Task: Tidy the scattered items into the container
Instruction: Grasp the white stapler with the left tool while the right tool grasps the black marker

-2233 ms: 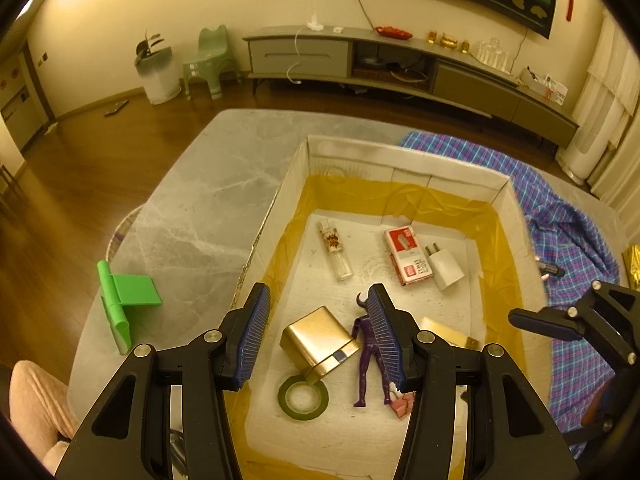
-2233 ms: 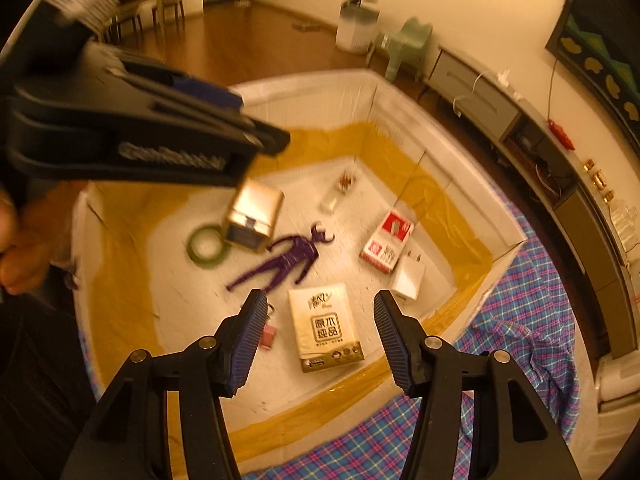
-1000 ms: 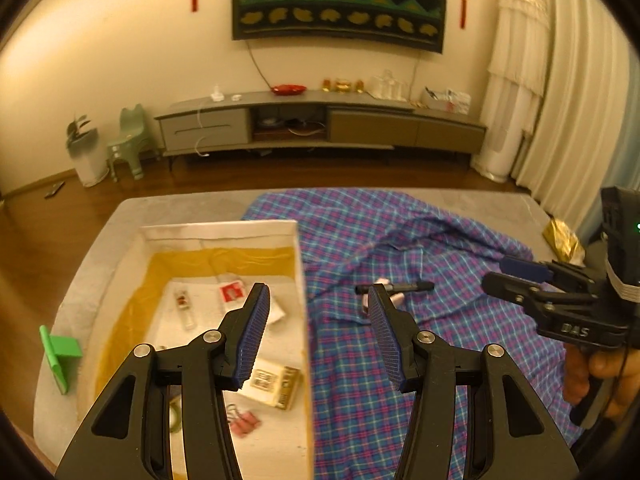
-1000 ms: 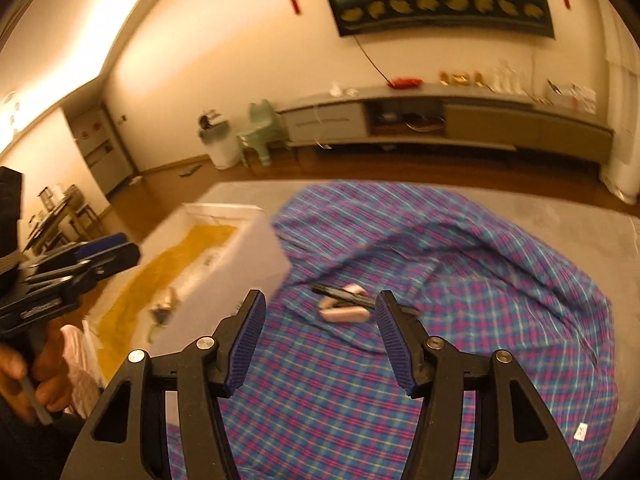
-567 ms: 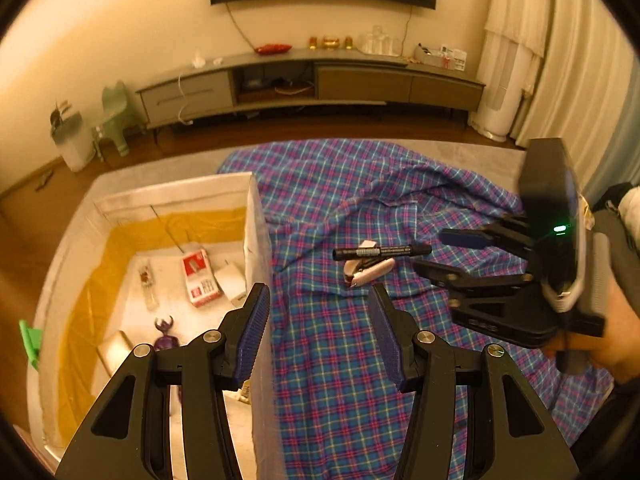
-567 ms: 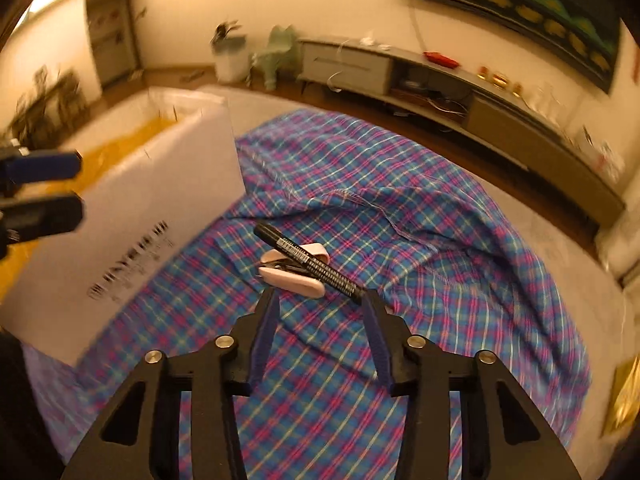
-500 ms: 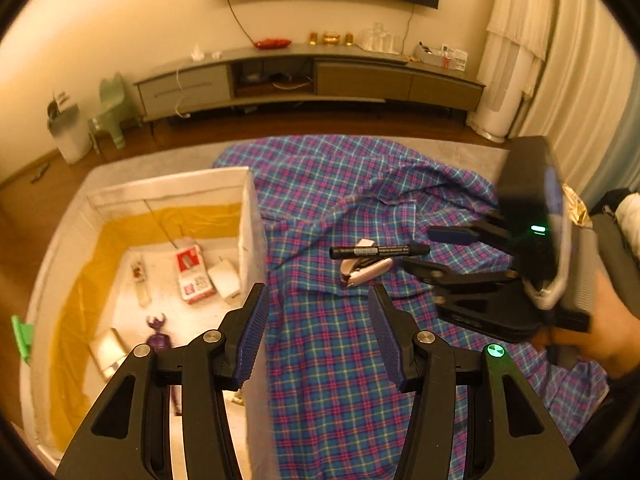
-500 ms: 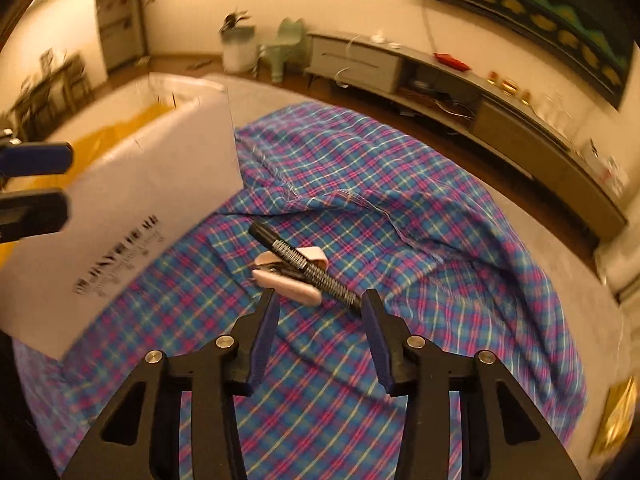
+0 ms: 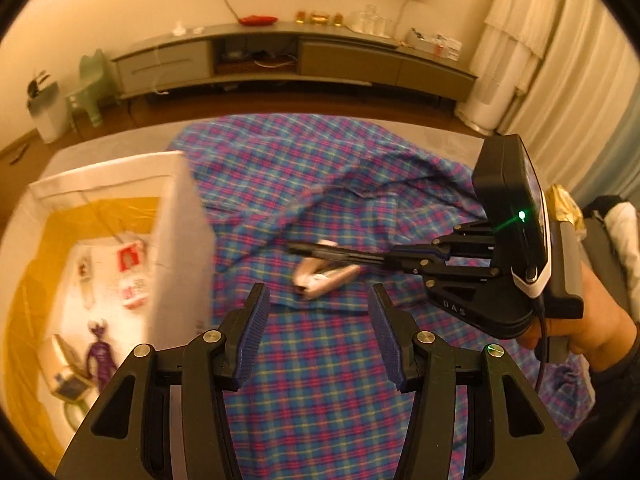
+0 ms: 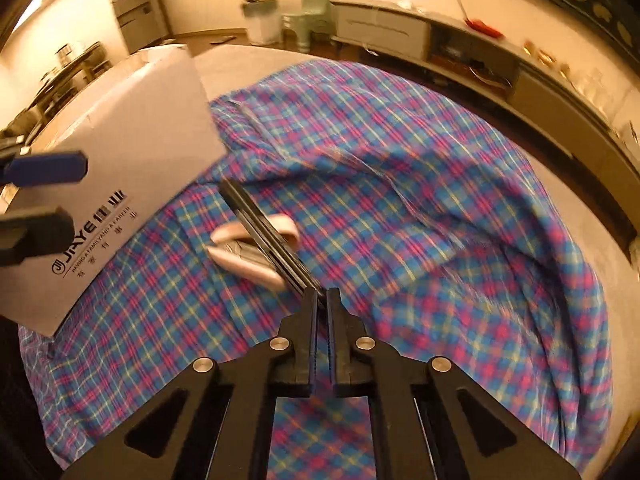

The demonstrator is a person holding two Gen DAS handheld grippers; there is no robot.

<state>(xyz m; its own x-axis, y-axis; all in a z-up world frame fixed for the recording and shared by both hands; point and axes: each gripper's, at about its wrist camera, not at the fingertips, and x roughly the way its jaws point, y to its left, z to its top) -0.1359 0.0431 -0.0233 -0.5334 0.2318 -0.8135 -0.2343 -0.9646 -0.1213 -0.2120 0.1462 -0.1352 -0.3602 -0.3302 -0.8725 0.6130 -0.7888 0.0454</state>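
On plaid cloth (image 10: 400, 184), slim black marker (image 10: 264, 232).

Obstacle: upright wall of the cardboard box (image 9: 182, 240), left of the plaid cloth (image 9: 320, 360) | Obstacle: right hand-held gripper (image 9: 394, 262) across the black marker (image 9: 320, 249) and pink clip (image 9: 324, 276) | Free: flat cloth between the left hand-held gripper (image 9: 318, 334) and the clip.

Right gripper (image 10: 322, 294) clamped on black marker (image 10: 269, 237) over pink clip (image 10: 250, 258)
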